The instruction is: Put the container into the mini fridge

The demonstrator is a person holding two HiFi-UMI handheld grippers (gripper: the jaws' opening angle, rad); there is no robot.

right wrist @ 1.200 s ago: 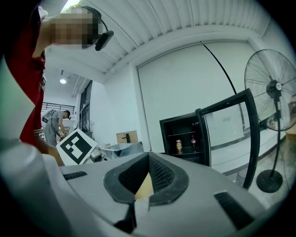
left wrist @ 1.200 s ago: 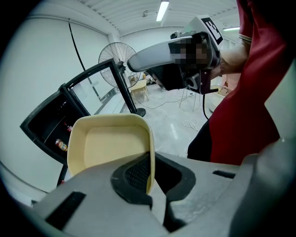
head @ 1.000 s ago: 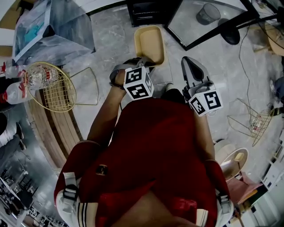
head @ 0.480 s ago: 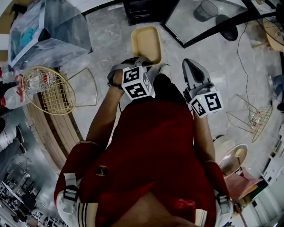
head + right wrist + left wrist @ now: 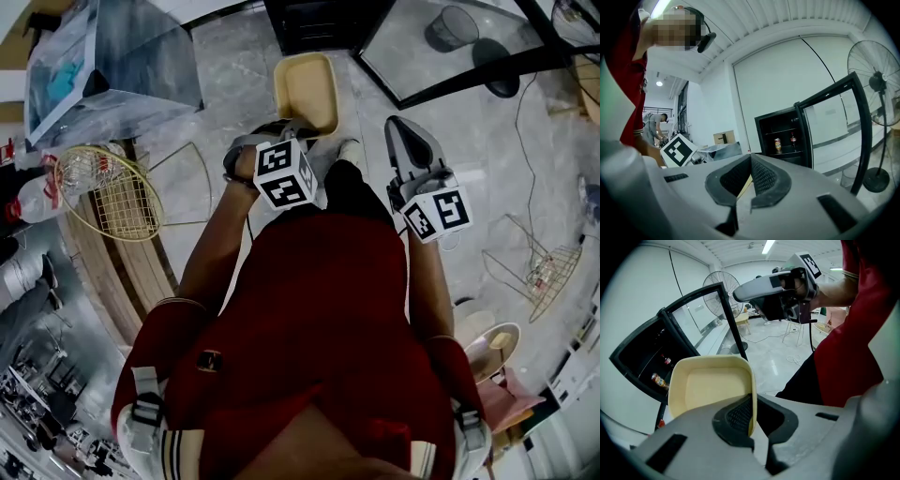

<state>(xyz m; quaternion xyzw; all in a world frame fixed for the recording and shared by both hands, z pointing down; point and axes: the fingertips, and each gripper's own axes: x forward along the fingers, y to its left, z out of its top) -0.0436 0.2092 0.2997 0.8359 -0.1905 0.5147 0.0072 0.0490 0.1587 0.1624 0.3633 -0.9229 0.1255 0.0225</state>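
A shallow cream container (image 5: 307, 86) hangs over the tiled floor, and my left gripper (image 5: 298, 129) is shut on its near rim. In the left gripper view the rim (image 5: 751, 414) stands pinched between the dark pads, with the tray (image 5: 710, 385) reaching out ahead. The black mini fridge (image 5: 314, 21) lies just beyond it, glass door (image 5: 441, 52) swung open. My right gripper (image 5: 402, 128) hovers to the container's right, jaws shut with nothing in them. Seen from the right gripper, the fridge (image 5: 780, 136) shows a can (image 5: 777, 144) and a bottle (image 5: 792, 139) on a shelf.
A plastic-wrapped box (image 5: 103, 61) sits left of the fridge. Gold wire chairs (image 5: 112, 192) and a wooden bench stand at the left, and another wire chair (image 5: 544, 262) at the right. A standing fan (image 5: 880, 79), a grey bin (image 5: 452, 26) and a floor cable lie beyond the door.
The person has stepped toward the fridge. Both grippers and the held container have moved closer to its open front. The left grip on the rim is unchanged.
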